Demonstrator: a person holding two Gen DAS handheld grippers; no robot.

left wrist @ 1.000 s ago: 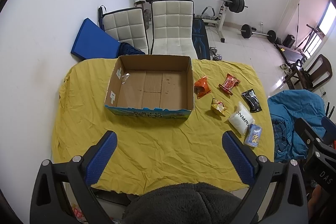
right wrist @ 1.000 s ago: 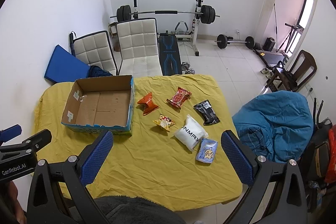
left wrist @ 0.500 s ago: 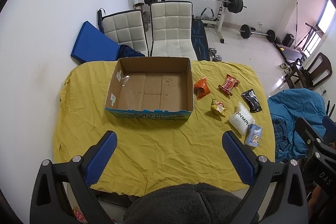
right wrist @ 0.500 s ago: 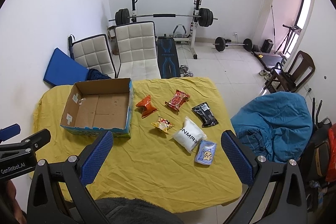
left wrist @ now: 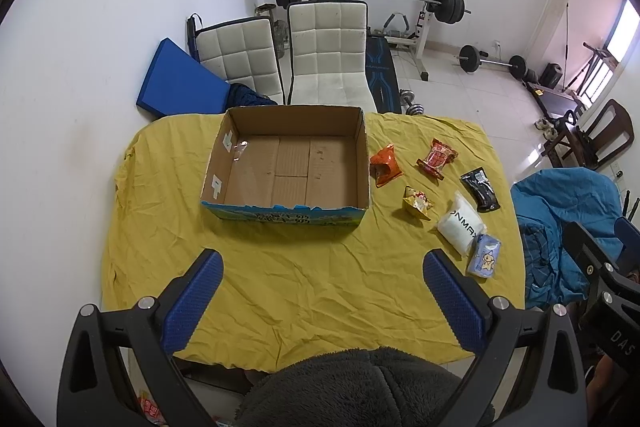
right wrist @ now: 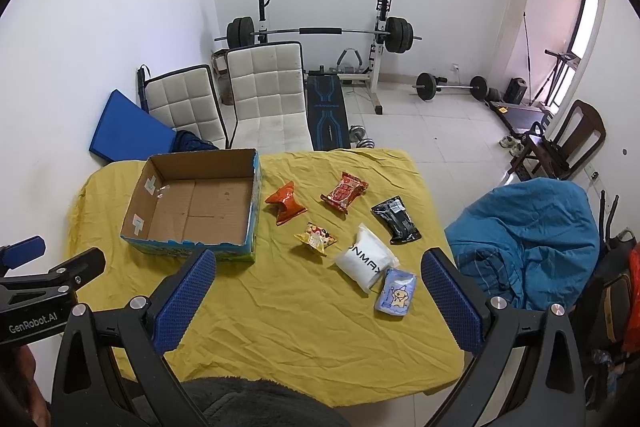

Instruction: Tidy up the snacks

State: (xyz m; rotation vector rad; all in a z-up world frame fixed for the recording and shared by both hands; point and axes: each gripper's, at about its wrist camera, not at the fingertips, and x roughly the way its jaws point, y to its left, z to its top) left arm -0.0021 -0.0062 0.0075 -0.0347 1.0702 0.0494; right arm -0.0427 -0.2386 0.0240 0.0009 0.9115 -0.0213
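Six snack packets point(right wrist: 344, 227) lay right of cardboard box point(left wrist: 288, 163) on yellow cloth point(left wrist: 304, 287); left gripper point(left wrist: 320, 291) and right gripper point(right wrist: 318, 291) gaped wide, holding nothing.

Both the left gripper point(left wrist: 322, 301) and the right gripper point(right wrist: 318, 297) have black frames, silver screws and blue dimpled pads point(left wrist: 192, 301). A dark grey fleecy sleeve point(left wrist: 356, 387) sits beneath the left gripper. White "GenRobot.AI" lettering marks the black body point(right wrist: 32, 315) left of the right gripper.

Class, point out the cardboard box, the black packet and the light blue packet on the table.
cardboard box point(right wrist: 192, 211): right wrist view, bare inner floor.
black packet point(right wrist: 396, 221): right wrist view, middle of wrapper.
light blue packet point(right wrist: 396, 295): right wrist view, printed front.
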